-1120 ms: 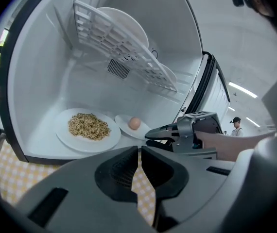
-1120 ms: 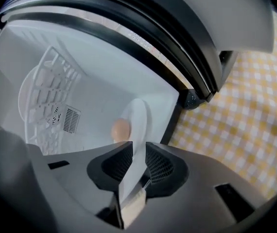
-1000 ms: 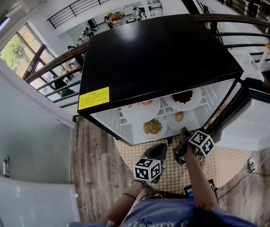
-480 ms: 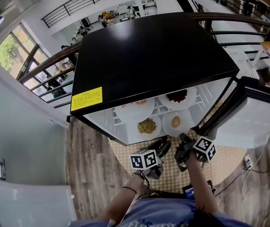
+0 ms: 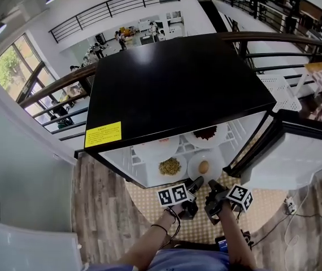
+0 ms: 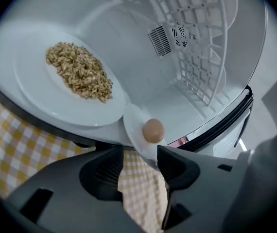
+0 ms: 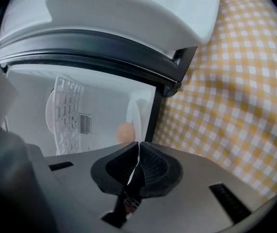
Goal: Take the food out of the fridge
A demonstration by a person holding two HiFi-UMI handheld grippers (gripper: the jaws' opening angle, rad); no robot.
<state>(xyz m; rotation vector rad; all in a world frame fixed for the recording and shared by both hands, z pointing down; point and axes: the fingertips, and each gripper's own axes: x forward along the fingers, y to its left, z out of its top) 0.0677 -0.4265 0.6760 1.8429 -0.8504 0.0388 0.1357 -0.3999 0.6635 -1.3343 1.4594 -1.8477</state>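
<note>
Right gripper view: the rim of the small round white plate [image 7: 132,111] is pinched by the right tool [image 7: 138,148]. The left tool [image 6: 140,155] has just been spread wide, with that rim between its jaws, unpinched.

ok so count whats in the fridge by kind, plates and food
white plates: 4
grain heap: 1
egg: 1
dark red food: 1
pinkish food, mostly hidden under the fridge top: 1
total: 8
</note>
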